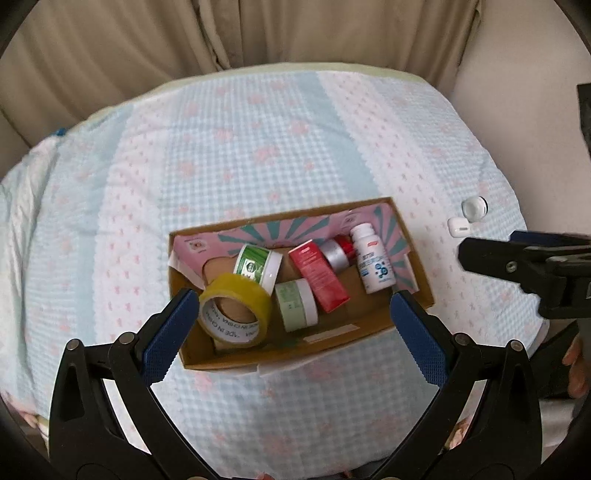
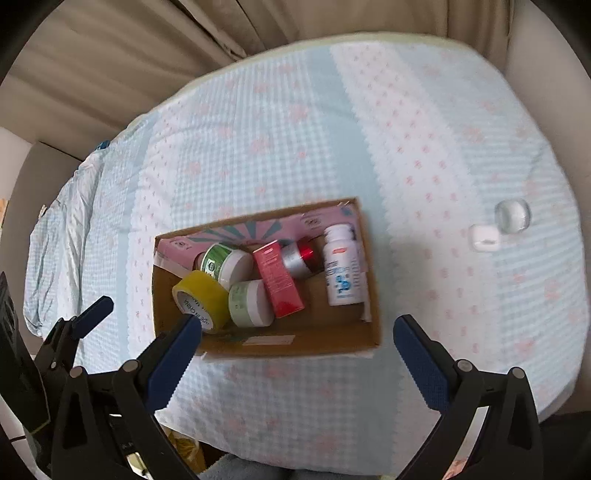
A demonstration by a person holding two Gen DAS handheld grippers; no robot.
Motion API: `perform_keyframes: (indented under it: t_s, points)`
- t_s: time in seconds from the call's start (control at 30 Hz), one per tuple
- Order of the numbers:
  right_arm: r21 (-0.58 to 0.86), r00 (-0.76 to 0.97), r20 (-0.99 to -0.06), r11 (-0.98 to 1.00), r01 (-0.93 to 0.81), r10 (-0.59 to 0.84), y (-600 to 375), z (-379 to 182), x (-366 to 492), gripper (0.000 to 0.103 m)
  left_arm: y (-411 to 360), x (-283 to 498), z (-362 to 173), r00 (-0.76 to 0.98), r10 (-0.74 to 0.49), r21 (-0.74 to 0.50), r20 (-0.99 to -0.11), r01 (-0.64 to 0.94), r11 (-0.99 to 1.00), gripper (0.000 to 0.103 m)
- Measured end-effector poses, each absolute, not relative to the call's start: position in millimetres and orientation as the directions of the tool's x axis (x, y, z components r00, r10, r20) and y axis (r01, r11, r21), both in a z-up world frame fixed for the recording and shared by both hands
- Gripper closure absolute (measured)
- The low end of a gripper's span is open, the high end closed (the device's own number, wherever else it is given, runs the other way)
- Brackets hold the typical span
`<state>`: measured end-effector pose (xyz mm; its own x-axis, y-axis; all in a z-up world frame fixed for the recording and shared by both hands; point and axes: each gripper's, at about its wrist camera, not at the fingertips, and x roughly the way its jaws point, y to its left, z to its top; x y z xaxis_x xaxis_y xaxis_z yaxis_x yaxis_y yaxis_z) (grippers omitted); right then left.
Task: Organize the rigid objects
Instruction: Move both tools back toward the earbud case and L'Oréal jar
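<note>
An open cardboard box (image 1: 417, 291) (image 2: 373, 325) lies on the bed. In it are a yellow tape roll (image 1: 236, 308) (image 2: 201, 299), a green-labelled jar (image 1: 258, 267) (image 2: 225, 264), a pale green jar (image 1: 297, 304) (image 2: 249, 302), a red carton (image 1: 319, 278) (image 2: 279, 282), a silver and red can (image 1: 338, 253) (image 2: 299, 258) and a white bottle (image 1: 371, 258) (image 2: 341, 264). My left gripper (image 1: 293, 317) is open and empty, above the box's near edge. My right gripper (image 2: 297, 343) is open and empty, just in front of the box; it shows at the right of the left wrist view (image 1: 517, 266).
A small white case (image 1: 458, 227) (image 2: 484, 238) and a clear round tape roll (image 1: 474, 206) (image 2: 512, 215) lie on the blue-and-pink checked bedspread (image 1: 258, 147) right of the box. Beige curtains (image 1: 221, 33) hang behind the bed. The left gripper's finger (image 2: 92, 317) shows at the left of the right wrist view.
</note>
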<state>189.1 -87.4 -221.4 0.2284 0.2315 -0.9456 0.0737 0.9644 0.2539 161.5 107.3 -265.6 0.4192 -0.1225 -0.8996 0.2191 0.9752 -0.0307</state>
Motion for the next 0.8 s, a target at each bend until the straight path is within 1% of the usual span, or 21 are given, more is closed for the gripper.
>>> perform_keyframes:
  t_s: [0.13,0.3,0.43,0.6,0.8]
  points:
    - [0.239,0.275,-0.937,0.970,0.047,0.218,-109.0,-193.1,178.6,0.000,84.0,151.0,-241.9,0.476,-0.049,0.055,-0.878,0.201,0.978,0.000]
    - [0.207,0.328,-0.927,0.977,0.043,0.182,-154.1,-164.0,166.1,0.000,46.4,143.3,-219.1,0.511,-0.051,0.040,-0.858,0.166,0.985,0.000]
    - [0.220,0.353,-0.913,0.975,0.013,0.202,-207.4,-152.1,162.8,0.000,0.2,135.4,-207.8,0.537,0.003,0.071,-0.843,0.106,0.992,0.000]
    - [0.200,0.418,-0.888,0.979,-0.027,0.193,-272.5,-138.7,162.2,0.000,-52.7,126.1,-200.0,0.555,-0.047,-0.001,-0.831,0.082,0.997,0.000]
    - [0.199,0.451,-0.876,0.980,0.017,0.170,-332.2,-139.1,170.5,0.000,-110.3,126.9,-207.0,0.550,-0.060,0.001,-0.833,0.111,0.994,0.000]
